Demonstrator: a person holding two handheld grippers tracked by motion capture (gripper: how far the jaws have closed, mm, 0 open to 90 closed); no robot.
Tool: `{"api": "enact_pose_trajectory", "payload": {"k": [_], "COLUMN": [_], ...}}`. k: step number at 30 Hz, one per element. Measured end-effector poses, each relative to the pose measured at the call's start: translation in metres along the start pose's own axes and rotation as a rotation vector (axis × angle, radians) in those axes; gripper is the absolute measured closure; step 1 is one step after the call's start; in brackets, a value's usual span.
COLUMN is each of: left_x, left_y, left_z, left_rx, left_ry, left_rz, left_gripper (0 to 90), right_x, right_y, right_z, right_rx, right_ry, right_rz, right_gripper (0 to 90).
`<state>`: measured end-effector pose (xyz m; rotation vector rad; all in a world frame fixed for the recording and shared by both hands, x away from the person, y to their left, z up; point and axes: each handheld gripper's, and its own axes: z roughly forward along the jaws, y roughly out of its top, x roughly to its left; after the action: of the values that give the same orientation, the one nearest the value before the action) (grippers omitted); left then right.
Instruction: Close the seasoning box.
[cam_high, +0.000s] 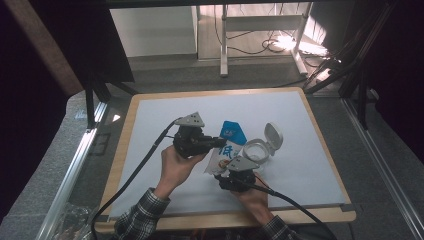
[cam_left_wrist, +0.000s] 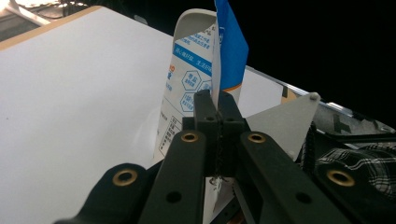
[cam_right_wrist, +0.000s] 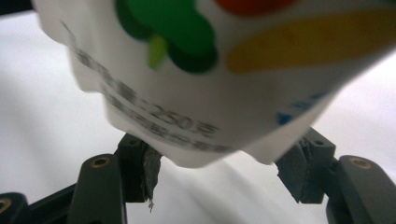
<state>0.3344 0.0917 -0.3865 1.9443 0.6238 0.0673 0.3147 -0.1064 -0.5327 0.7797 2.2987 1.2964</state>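
A white pouch (cam_high: 228, 150) with a blue top and printed text hangs between my two grippers above the white mat (cam_high: 160, 120). My left gripper (cam_high: 220, 141) comes in from the left and is shut on the pouch's thin blue top flap (cam_left_wrist: 229, 42); in the left gripper view the left gripper (cam_left_wrist: 215, 105) pinches that edge. From the near side, my right gripper (cam_high: 226, 172) grips the pouch's lower end. In the right gripper view the pouch (cam_right_wrist: 210, 70) bears green, orange and yellow print, and the right gripper (cam_right_wrist: 219, 163) presses on its bottom corners.
A clear round container (cam_high: 255, 150) with its flip lid (cam_high: 273, 135) swung open stands just right of the pouch, close to the right gripper. The mat lies on a wooden board (cam_high: 225, 219). Black cables trail from both grippers toward the near edge.
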Motion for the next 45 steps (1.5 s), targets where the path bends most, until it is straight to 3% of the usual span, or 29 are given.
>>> {"api": "enact_pose_trajectory", "payload": {"k": [6,12,15,19,20,22,26,32,39,45], "left_x": [0.000,0.000,-0.001,-0.001,-0.001,-0.001,0.001,0.004,0.006,0.006], "left_y": [0.001,0.002,0.002,0.001,0.000,0.000,0.000,-0.001,-0.002,-0.004], "left_z": [-0.002,-0.006,-0.006,-0.003,-0.002,0.000,0.003,0.009,0.013,0.017], "left_rx": [-0.006,-0.017,-0.014,-0.001,-0.001,-0.004,-0.006,-0.011,-0.026,-0.030], "left_ry": [-0.010,-0.024,-0.024,-0.019,-0.021,-0.020,-0.020,-0.025,-0.025,-0.028], "left_rz": [-0.010,-0.019,-0.015,-0.014,-0.015,-0.016,-0.022,-0.017,0.000,0.008], "left_gripper": [90.0,90.0,90.0,90.0,90.0,90.0,90.0,90.0,89.3,88.2], "right_x": [-0.003,-0.004,-0.002,0.002,0.002,0.004,0.004,0.001,-0.001,-0.001], "right_y": [0.001,0.001,0.001,0.001,0.001,0.000,0.000,-0.001,-0.004,-0.006], "right_z": [0.001,0.001,0.000,-0.001,-0.002,-0.003,-0.004,-0.007,-0.012,-0.013], "right_rx": [-0.002,-0.010,-0.047,-0.071,-0.064,-0.067,-0.049,-0.015,-0.030,-0.024], "right_ry": [0.025,0.023,0.041,0.039,0.056,0.030,0.035,0.054,0.092,0.095], "right_rz": [0.045,0.050,0.072,0.053,0.044,0.035,0.026,0.044,0.059,0.065], "right_gripper": [37.5,37.0,36.4,38.9,40.2,45.1,46.7,49.1,50.5,50.6]}}
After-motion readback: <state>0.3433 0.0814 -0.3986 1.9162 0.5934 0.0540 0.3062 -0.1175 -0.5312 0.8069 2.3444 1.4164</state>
